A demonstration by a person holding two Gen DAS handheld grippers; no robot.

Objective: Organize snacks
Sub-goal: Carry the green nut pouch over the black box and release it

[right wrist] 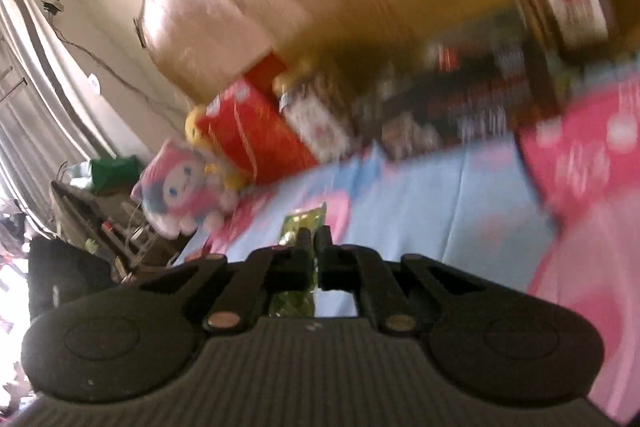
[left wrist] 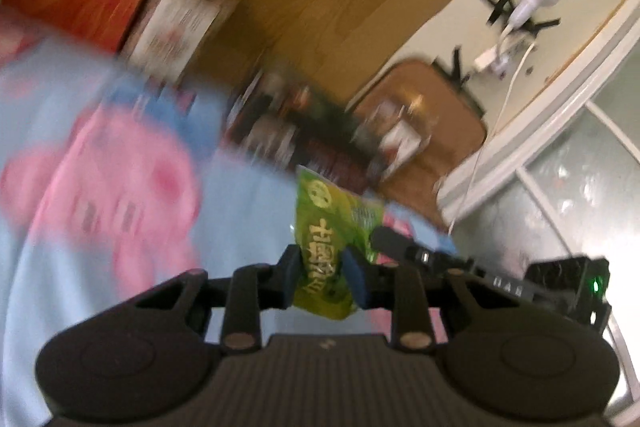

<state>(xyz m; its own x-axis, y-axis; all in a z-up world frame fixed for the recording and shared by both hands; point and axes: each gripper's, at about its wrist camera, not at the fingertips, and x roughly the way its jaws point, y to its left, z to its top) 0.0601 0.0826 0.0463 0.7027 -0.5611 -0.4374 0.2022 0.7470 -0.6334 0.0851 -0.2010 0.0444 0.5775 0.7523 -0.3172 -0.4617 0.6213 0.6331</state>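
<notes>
With the left gripper (left wrist: 320,279) clamping one green snack packet (left wrist: 324,247) and the right gripper (right wrist: 315,259) pinching another green packet (right wrist: 302,227), thin film could slip free mid-carry.

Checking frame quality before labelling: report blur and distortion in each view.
Left wrist view: background streaked by motion blur, the green snack packet in the left gripper fairly sharp, fisheye bends the window frame. Right wrist view: heavier smear on the boxes, right gripper sharp.
</notes>
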